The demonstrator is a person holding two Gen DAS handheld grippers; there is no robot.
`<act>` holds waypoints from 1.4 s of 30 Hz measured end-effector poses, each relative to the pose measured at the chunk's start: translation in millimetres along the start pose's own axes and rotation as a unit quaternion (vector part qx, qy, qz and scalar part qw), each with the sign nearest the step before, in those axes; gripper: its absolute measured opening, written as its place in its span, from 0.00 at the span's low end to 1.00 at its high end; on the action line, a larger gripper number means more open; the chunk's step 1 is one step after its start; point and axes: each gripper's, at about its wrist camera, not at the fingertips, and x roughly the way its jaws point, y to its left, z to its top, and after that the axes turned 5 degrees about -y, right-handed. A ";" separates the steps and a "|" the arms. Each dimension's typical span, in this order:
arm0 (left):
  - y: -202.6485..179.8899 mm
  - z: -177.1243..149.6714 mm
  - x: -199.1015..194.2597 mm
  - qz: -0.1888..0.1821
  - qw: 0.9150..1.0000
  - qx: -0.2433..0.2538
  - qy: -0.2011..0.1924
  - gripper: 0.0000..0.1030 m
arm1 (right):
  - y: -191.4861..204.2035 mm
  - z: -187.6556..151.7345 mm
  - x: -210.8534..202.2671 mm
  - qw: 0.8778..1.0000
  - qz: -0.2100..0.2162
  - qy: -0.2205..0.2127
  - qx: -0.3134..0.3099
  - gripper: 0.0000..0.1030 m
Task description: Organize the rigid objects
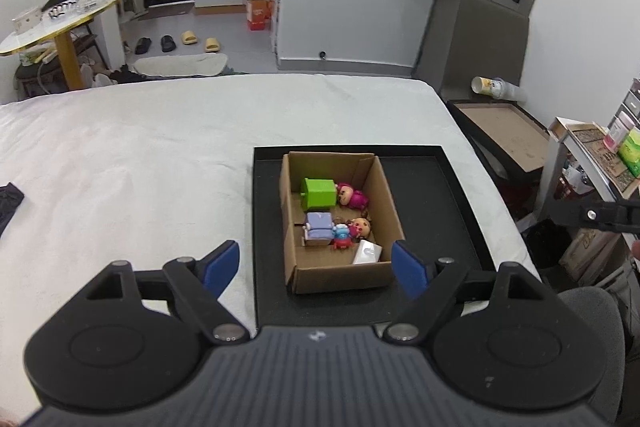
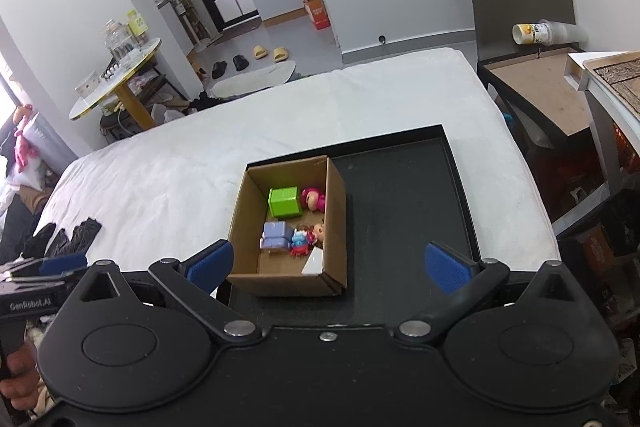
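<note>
A cardboard box [image 1: 336,269] sits in the left part of a black tray [image 1: 432,211] on the white bed [image 1: 140,155]. Inside lie a green block [image 1: 319,193], a pink doll [image 1: 352,197], a lilac toy sofa [image 1: 318,225], a small red-and-blue figure [image 1: 342,237], a brown-haired doll [image 1: 361,225] and a white piece [image 1: 366,253]. The left gripper [image 1: 316,269] and the right gripper [image 2: 328,267] hover nearside of the box, jaws spread wide, grasping nothing.

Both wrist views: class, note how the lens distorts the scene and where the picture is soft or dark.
Left wrist view: the black tray bows outward, the corners go dark, and the right gripper at the edge is smeared. Right wrist view: the cardboard box leans, light is even, and the toys inside are sharp.
</note>
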 end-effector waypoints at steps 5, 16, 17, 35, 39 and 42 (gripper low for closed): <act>4.4 -10.5 0.4 0.005 1.000 -0.007 0.012 0.80 | 0.2 -7.9 -8.8 1.000 -0.002 0.003 -0.007 1.00; 6.3 -22.0 -6.3 -0.002 1.000 -0.012 0.022 0.81 | -5.3 -26.0 -18.3 1.000 -0.006 0.012 0.001 1.00; 5.8 -22.4 -7.4 -0.002 1.000 -0.011 0.021 0.81 | -5.4 -27.5 -19.2 1.000 -0.007 0.014 0.002 1.00; 3.1 -23.9 -17.8 -0.012 1.000 -0.005 0.019 0.81 | -0.7 -30.6 -29.3 1.000 -0.021 0.014 -0.005 1.00; 5.9 -25.3 -17.5 -0.010 1.000 -0.006 0.020 0.81 | 2.2 -31.3 -29.0 1.000 -0.020 0.016 -0.007 1.00; 6.8 -25.3 -18.1 -0.010 1.000 -0.006 0.020 0.81 | 3.6 -32.0 -28.4 1.000 -0.022 0.019 -0.009 1.00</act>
